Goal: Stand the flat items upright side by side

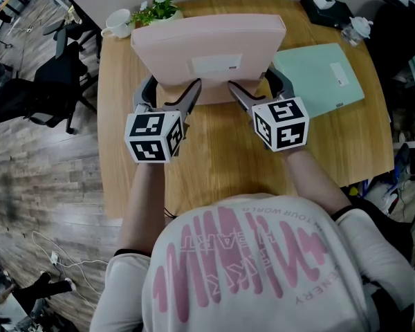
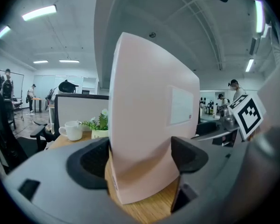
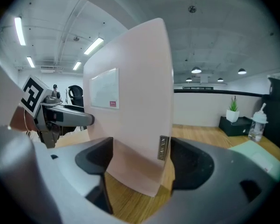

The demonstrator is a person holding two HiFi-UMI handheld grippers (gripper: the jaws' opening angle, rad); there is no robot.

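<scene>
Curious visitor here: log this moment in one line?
pink plastic file box: upright | left claw: gripping | right claw: gripping | green plastic folder: flat

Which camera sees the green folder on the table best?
The head view: the whole green folder lies flat there. The right gripper view catches only a corner; the left gripper view misses it.

I have the pink folder (image 1: pixel 207 40) standing upright at the top centre of the head view, and the green folder (image 1: pixel 319 80) lying flat at upper right.
</scene>
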